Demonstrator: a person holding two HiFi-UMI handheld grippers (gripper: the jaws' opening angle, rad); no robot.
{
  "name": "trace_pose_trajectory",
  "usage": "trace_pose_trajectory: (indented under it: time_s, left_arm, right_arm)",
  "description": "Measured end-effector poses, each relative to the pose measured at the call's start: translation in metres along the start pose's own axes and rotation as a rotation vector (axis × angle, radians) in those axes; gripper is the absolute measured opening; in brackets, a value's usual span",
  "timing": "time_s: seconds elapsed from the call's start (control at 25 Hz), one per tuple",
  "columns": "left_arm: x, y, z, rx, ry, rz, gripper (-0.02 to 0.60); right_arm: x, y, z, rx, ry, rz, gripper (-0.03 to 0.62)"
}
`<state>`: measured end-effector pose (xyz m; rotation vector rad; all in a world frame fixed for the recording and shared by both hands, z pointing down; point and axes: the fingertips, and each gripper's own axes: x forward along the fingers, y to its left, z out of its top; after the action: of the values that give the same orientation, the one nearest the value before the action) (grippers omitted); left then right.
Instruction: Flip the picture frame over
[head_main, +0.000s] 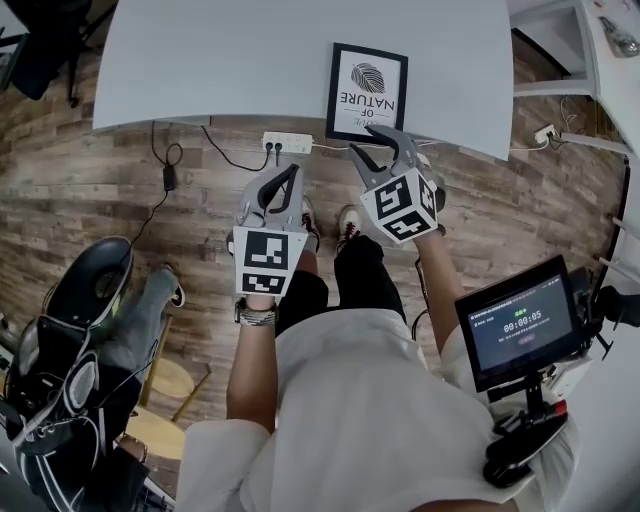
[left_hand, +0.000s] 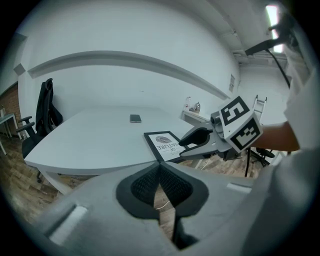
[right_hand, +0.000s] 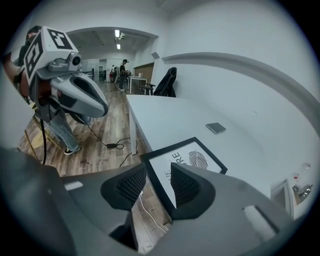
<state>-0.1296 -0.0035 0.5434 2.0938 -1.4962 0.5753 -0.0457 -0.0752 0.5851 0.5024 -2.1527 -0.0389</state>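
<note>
A black picture frame with a leaf print and lettering lies face up on the white table, close to its near edge. My right gripper hovers just before that edge, open. In the right gripper view the frame's near corner shows through the gap between the jaws of the right gripper, and the pads do not touch it. My left gripper hangs lower left of the frame, over the floor, shut and empty. In the left gripper view the left gripper has its tips together, with the frame and the right gripper beyond.
A small dark phone-like slab lies further back on the table. Under the table's edge are a power strip and cables on the wooden floor. A black chair stands at the left, and a screen on a stand at the right.
</note>
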Motion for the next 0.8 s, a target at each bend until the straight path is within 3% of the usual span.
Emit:
trace_pose_trajectory:
  time_s: [0.2,0.32,0.8]
  left_arm:
    - [0.015,0.006,-0.031,-0.011,0.031,-0.012,0.003]
    - [0.022,0.007,-0.049,-0.018,0.044,-0.013,0.003]
    - [0.024,-0.003,-0.071,-0.060,0.082,-0.019,0.003]
  right_arm:
    - [0.031,0.005,-0.024,-0.159,0.073,-0.072,0.169]
    - [0.045,0.012,-0.034,-0.194,0.086,-0.081,0.172]
    - [0.047,0.018,-0.042,-0.456,0.136,-0.190,0.193]
